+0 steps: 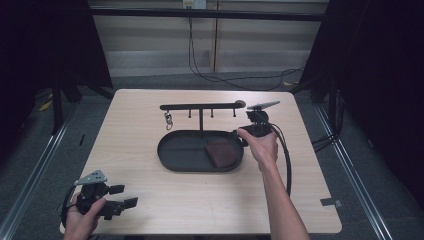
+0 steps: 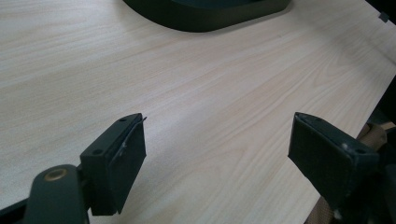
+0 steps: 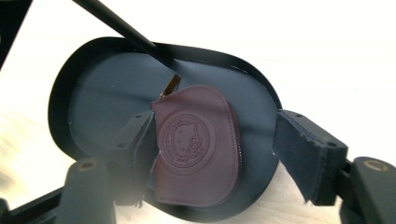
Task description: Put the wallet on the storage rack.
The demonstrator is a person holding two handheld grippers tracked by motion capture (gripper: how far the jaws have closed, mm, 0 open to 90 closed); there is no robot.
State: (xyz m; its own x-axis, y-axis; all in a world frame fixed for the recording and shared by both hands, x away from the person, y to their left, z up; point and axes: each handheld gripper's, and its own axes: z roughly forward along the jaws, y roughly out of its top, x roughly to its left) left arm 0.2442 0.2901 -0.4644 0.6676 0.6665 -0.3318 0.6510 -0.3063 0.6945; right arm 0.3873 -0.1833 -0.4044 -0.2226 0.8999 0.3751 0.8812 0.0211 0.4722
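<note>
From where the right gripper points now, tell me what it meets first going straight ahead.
Probably the maroon embossed leather coin pouch lying in the black oval tray. The right gripper has its open jaws either side of it; the remaining depth is unclear.

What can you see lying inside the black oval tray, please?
A dark red pouch with an embossed round emblem lies at one end of the tray; the stand's post rises from its far edge. Whatever lies beneath the pouch is covered.
</note>
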